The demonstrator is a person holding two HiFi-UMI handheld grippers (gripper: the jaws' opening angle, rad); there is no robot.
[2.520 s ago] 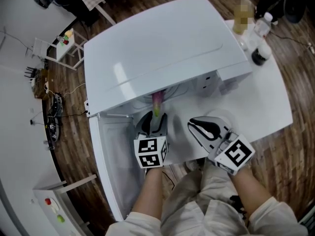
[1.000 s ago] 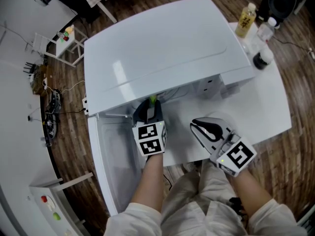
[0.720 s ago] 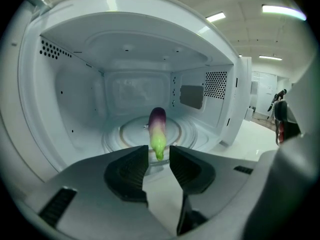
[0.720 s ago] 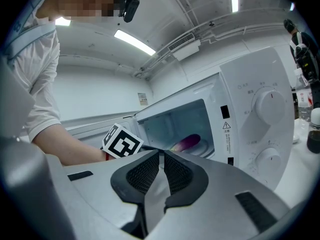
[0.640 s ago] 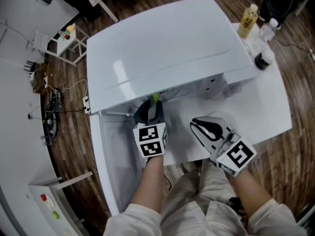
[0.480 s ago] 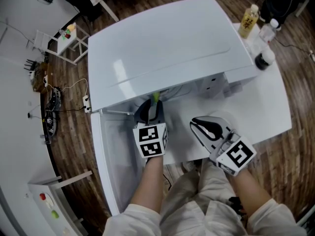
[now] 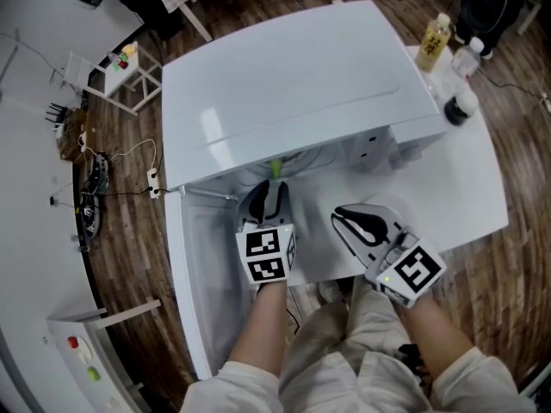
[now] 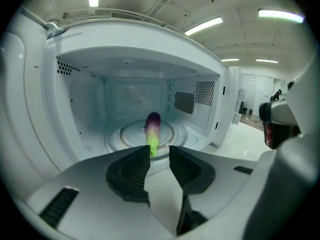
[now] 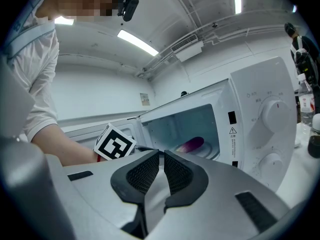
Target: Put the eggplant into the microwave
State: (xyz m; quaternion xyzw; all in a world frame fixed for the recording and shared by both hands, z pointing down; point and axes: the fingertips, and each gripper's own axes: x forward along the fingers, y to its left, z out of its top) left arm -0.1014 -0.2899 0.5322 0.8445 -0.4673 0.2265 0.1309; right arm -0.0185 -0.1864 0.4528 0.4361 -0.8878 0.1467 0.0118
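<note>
The eggplant (image 8: 152, 130), purple with a green stem end, lies on the glass turntable (image 8: 125, 136) inside the open white microwave (image 7: 293, 84). From the head view only its green tip (image 7: 275, 169) shows under the microwave's top edge. My left gripper (image 8: 160, 154) hangs just outside the opening. Its jaws stand apart with nothing between them, and the eggplant lies clear beyond the tips. My right gripper (image 7: 362, 224) stays in front of the microwave's control panel (image 9: 265, 129), jaws together and empty. The right gripper view also catches the eggplant (image 9: 190, 145).
The microwave door (image 7: 198, 282) hangs open to the left of my left gripper. A yellow bottle (image 7: 433, 41), a clear bottle (image 7: 465, 58) and a dark-capped item (image 7: 461, 106) stand on the white table (image 7: 465, 188) at the far right. Wooden floor surrounds the table.
The left gripper carried the eggplant into the microwave, let it go and has drawn back a little toward me. The right gripper has stayed put.
</note>
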